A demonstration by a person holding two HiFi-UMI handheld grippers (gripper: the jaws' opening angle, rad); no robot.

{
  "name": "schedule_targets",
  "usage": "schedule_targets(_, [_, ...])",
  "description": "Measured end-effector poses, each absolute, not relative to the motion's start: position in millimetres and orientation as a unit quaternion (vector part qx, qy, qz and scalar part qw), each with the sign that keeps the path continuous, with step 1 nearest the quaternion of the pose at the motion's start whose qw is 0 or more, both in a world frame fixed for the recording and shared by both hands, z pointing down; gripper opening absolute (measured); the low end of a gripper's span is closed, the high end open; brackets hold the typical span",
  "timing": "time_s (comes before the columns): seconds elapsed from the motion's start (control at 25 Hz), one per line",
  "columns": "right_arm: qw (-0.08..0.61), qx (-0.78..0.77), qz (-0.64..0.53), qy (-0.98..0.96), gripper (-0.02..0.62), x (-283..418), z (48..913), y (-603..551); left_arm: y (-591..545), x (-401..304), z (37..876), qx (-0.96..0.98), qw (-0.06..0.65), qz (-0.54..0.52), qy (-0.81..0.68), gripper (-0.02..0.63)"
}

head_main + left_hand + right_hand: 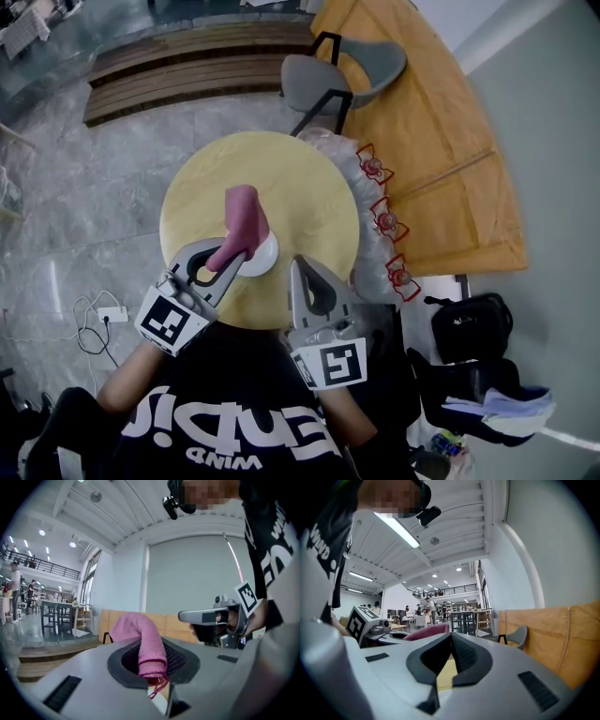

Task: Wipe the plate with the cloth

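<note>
The pink cloth stands up out of my left gripper, which is shut on its lower end. In the left gripper view the cloth arches up from between the dark pads and some threads hang below. The white plate lies on the round yellow table, mostly hidden under that gripper and the cloth. My right gripper hangs just right of the plate, shut, with nothing held; in its own view the jaws meet and the cloth shows to the left behind them.
A grey chair stands at the table's far side. Clear plastic with red-trimmed items lines the table's right edge, beside a curved wooden counter. Black bags lie at the right and a power strip at the left.
</note>
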State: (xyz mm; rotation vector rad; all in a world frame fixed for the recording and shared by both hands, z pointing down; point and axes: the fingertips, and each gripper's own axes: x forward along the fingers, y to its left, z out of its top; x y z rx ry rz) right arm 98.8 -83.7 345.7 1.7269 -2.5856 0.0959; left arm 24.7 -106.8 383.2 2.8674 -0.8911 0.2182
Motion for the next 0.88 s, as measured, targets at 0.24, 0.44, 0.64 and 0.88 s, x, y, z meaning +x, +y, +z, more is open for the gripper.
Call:
schedule_targets(0.24, [0.015,0.563,0.016,-0.826,0.023,96.1,346.4,-81.8,-107.6,25.3,375.8,0.951,0.058,0.061,-0.299,0.052])
schedule_targets(0.44, [0.011,0.568,0.012,-0.823,0.021,97.2,344.7,-81.5,-109.3,24.7,372.9,0.949,0.058,0.059,-0.303,0.052])
schedule_targets(0.64, [0.009,0.570,0.013,-0.821,0.021,96.6,344.2,-81.2,-110.4,23.2,371.6,0.948,0.054,0.059,-0.309,0.052])
schedule_targets(0.88, [0.007,0.566,0.010,-0.824,0.021,94.1,342.8,-81.2,-111.6,22.6,370.3,0.946,0.053,0.058,-0.315,0.052])
